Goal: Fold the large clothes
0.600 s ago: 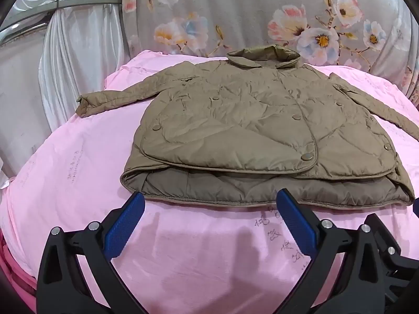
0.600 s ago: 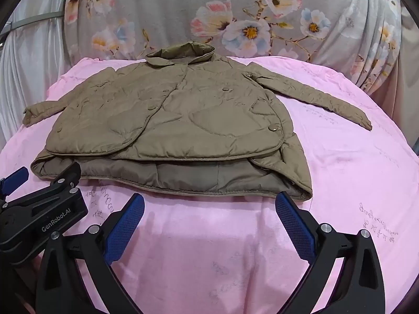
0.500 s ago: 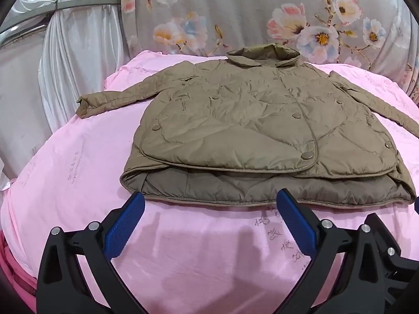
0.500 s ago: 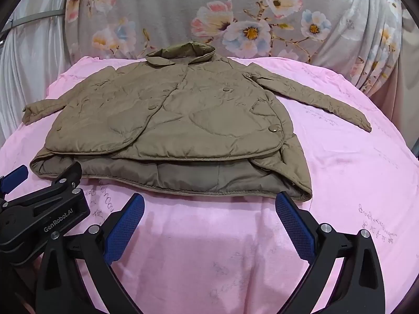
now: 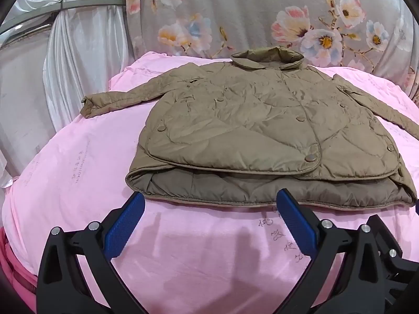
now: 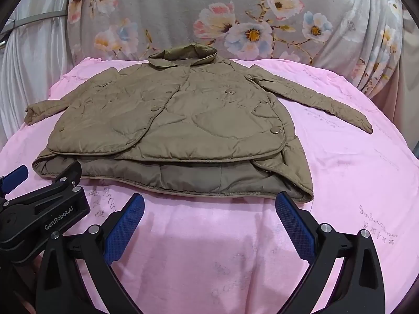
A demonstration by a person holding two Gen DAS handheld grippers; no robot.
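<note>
A quilted olive-brown jacket (image 5: 262,128) is laid flat, front side up and buttoned, on a pink blanket (image 5: 86,172) that covers a bed or table; which of the two cannot be told. The jacket's collar (image 5: 267,56) lies on its far side, toward a floral drape (image 5: 262,13). Its hem (image 6: 183,180) lies on the near side, with the lining exposed below the front panels. Both sleeves are spread outward from the body: the left sleeve (image 5: 117,102) toward the white curtain (image 5: 78,65), the right sleeve (image 6: 322,104) out over the blanket.

The left hand-held gripper (image 5: 209,204) and the right hand-held gripper (image 6: 209,204) are both held released, with jaws spread wide and nothing between them, just short of the jacket's hem and not touching it.

No fold is seen in the jacket yet. The task is judged to be at its start: the garment is spread, while the sleeves and body remain to be folded.
</note>
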